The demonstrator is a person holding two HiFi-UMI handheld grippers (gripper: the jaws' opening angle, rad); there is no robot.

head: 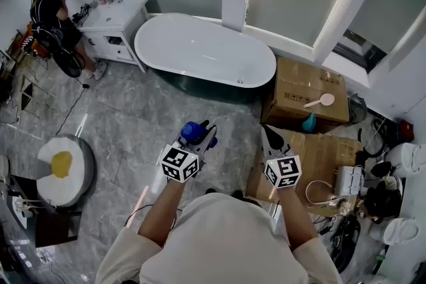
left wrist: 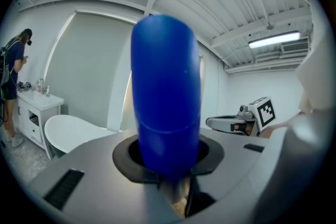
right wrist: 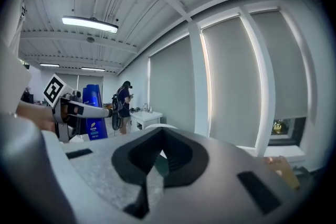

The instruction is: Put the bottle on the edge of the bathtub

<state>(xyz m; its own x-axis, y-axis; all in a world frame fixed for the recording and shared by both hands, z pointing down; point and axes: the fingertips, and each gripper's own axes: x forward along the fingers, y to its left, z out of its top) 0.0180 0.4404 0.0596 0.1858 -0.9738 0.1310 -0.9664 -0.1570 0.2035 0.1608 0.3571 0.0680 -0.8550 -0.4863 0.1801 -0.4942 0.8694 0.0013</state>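
A blue bottle [head: 192, 131] stands upright in my left gripper [head: 203, 135], which is shut on it and held in the air in front of the person. In the left gripper view the bottle [left wrist: 165, 107] fills the middle, with the pads of the left gripper [left wrist: 168, 161] pressed on its lower part. The white oval bathtub [head: 154, 62] stands ahead on the grey floor, apart from the bottle; it also shows in the left gripper view as the bathtub [left wrist: 68, 131]. My right gripper [head: 269, 134] is shut with nothing in it, to the right of the bottle [right wrist: 95, 113].
Cardboard boxes [head: 306, 93] lie right of the tub, with a pink brush [head: 319, 102] on top. A white vanity cabinet [head: 116, 26] stands at the tub's left end, and a person [head: 50, 13] is beside it. A round egg-shaped rug [head: 63, 166] lies at the left.
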